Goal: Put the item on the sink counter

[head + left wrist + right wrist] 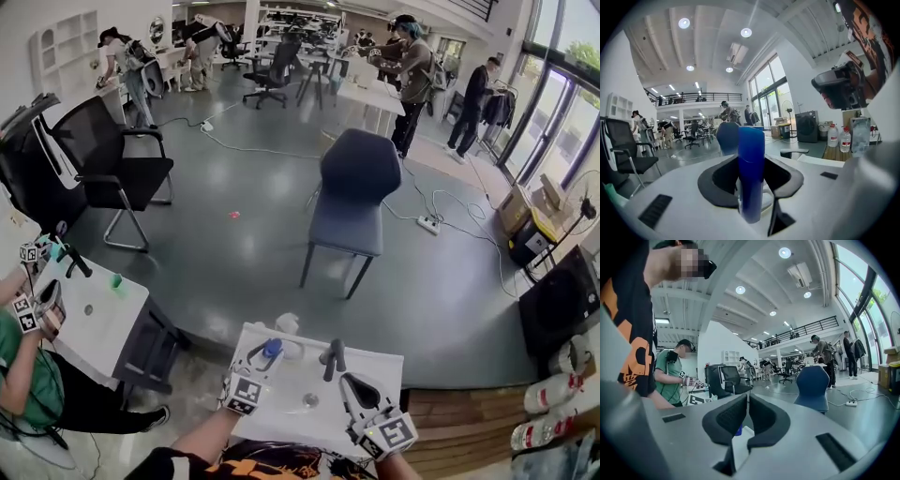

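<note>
A blue cylindrical container (751,173) stands upright between the jaws of my left gripper (751,187), which is shut on it. In the head view the blue container (272,349) hangs over the back left part of the white sink counter (380,373), held in my left gripper (265,351). My right gripper (343,378) hovers over the counter's right half, beside the dark faucet (333,359). Seen from its own camera, the right gripper (746,420) has its pads almost touching and nothing between them; a bit of the blue container (738,430) shows beyond.
A small white bottle (288,323) stands at the counter's back edge. A blue chair (356,192) is beyond the counter. At the left, another person works at a white table (98,323). Water bottles (553,394) and a dark appliance (561,305) are at the right.
</note>
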Demonstrator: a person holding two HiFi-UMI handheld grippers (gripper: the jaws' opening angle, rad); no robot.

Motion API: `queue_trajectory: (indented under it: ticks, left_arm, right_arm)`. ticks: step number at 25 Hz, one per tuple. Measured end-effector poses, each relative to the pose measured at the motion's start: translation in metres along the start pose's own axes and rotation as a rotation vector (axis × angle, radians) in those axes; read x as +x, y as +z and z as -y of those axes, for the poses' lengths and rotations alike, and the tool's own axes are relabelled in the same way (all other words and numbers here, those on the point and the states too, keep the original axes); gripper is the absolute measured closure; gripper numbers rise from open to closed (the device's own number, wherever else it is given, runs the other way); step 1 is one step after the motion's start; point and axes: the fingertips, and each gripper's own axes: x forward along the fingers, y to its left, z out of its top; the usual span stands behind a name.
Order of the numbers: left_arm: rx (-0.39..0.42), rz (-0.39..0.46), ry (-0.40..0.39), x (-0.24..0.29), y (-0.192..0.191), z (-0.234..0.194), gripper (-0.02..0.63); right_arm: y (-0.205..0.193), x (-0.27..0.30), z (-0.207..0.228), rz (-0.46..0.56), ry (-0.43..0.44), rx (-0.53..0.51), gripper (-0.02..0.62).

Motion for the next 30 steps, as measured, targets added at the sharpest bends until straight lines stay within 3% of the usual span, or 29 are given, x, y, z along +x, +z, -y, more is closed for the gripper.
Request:
queue_trajectory:
  ticks: [9,25,30]
  left_arm:
    - [-0.046,-0.088,0.092,0.032,-0.065,-0.042,0.445]
    - [-0.085,-0.179,0.135,0.047,-0.124,-0.055,0.445]
    - [-0.073,-0.150,0.146,0.049,-0.123,-0.059,0.445]
  right_arm:
    - [-0.007,0.002,0.005,-0.025,-0.032,-0.006,0.565]
    - [-0.019,0.006,0.004,-0.110,-0.025,-0.026,0.565]
    - [-0.015,0.009,0.003,-0.095,-0.020,-0.034,0.565]
